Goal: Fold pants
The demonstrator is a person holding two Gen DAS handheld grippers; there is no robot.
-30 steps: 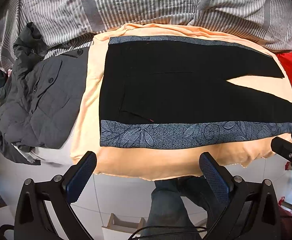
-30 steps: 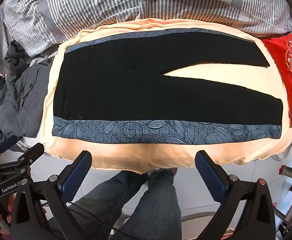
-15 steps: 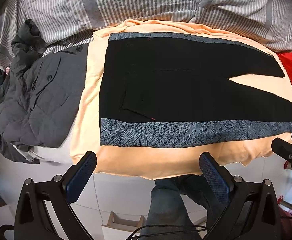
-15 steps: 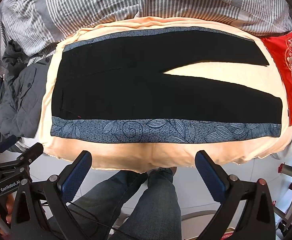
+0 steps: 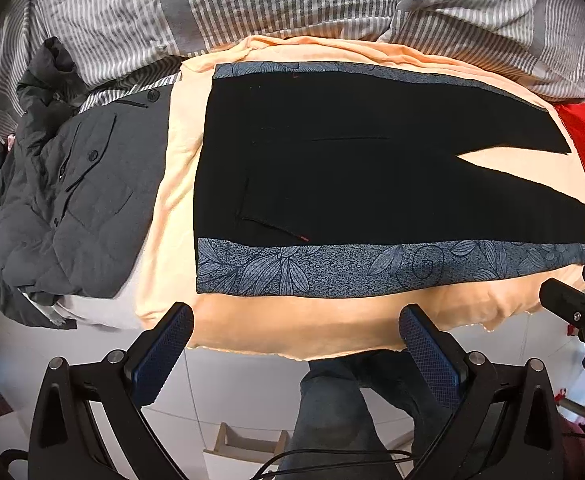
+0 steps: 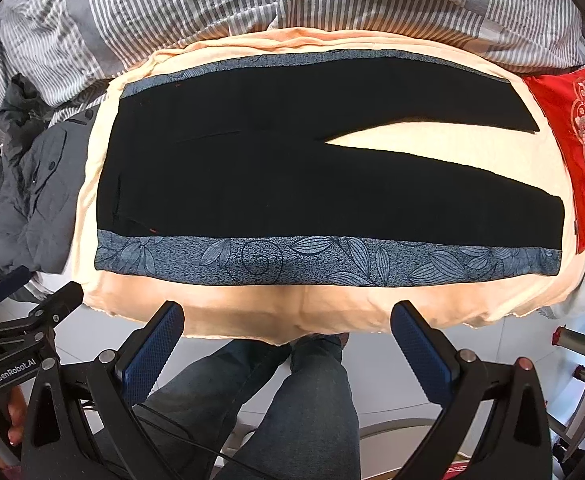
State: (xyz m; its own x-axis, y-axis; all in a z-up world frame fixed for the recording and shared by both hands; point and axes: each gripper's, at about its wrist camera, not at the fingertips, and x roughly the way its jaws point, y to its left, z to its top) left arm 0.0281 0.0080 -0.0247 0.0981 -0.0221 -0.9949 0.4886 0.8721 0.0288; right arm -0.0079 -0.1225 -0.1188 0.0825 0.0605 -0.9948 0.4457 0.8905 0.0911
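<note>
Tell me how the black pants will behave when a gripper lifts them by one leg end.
The pants lie dead flat on the peach sheet, so they are probably thin and floppy; the lifted leg should drape and sag. They look light for their spread. The sheet is loose and wrinkled, so dragging may pull it along. Both the left gripper and right gripper hang open, clear of the cloth.

One pair of pants [image 5: 372, 176], one jacket [image 5: 80, 200], one red cushion [image 6: 580, 140], two hand-held grippers [image 5: 296, 332] [image 6: 288, 328]

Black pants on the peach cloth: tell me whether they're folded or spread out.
Spread out. The black pants lie flat on the peach cloth, both legs apart in a V, no fold made.
</note>
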